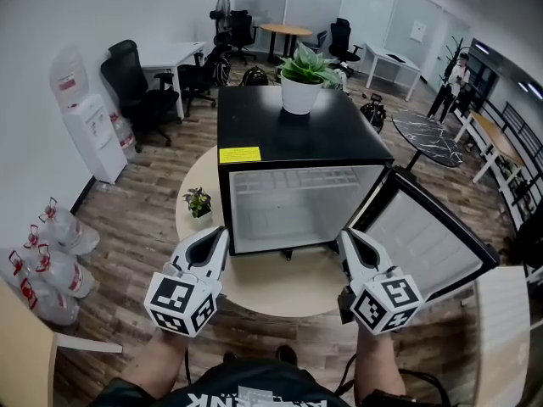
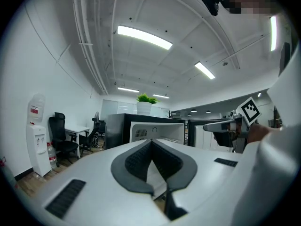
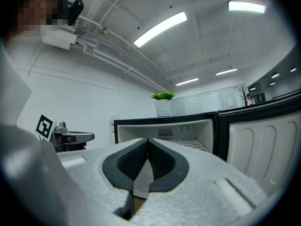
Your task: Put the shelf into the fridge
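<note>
A black mini fridge (image 1: 280, 130) stands on a round table (image 1: 280, 282), its door (image 1: 424, 240) swung open to the right. A white wire shelf (image 1: 305, 178) lies level in the upper part of the white interior; the right gripper view shows this shelf (image 3: 190, 144) too. My left gripper (image 1: 219, 234) hovers before the fridge's lower left corner, and its jaws are shut with nothing in them (image 2: 151, 142). My right gripper (image 1: 346, 237) hangs before the lower right corner beside the door, also shut and empty (image 3: 147, 142). Both point level at the opening.
A potted plant (image 1: 301, 79) stands on the fridge top, near a yellow sticker (image 1: 239, 154). A small plant (image 1: 198, 202) sits on the table left of the fridge. A water dispenser (image 1: 89, 125), several water bottles (image 1: 47, 253) and office chairs (image 1: 136, 91) are at the left.
</note>
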Tool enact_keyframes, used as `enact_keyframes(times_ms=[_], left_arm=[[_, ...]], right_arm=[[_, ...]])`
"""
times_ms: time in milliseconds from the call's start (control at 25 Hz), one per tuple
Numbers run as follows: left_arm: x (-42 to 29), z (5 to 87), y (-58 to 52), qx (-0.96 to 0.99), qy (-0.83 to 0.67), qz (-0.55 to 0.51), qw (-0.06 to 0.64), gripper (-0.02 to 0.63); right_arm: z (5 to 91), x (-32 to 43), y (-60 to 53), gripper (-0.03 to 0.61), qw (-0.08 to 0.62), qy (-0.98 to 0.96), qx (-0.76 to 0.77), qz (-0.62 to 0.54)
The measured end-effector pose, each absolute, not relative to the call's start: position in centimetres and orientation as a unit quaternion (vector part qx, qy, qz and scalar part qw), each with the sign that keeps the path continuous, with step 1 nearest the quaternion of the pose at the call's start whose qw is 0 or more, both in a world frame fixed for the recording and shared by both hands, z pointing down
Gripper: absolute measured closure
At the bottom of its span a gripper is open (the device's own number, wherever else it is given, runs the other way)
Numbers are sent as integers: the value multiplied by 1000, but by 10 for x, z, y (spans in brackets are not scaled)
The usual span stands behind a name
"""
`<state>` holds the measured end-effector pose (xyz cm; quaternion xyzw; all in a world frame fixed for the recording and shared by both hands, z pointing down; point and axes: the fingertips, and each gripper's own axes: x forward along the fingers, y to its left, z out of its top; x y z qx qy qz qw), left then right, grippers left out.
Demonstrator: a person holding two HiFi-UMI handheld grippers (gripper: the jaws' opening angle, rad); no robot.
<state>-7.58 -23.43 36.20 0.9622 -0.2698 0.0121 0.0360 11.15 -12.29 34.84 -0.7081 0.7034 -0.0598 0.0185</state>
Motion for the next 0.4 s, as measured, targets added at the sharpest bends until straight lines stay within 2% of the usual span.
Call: enact_keyframes(times_ms=[400], left_arm=[[-85,358,-238,966,-251,-3,60,612]], right_arm=[[346,102,-122,572,20,690,-721,-61]])
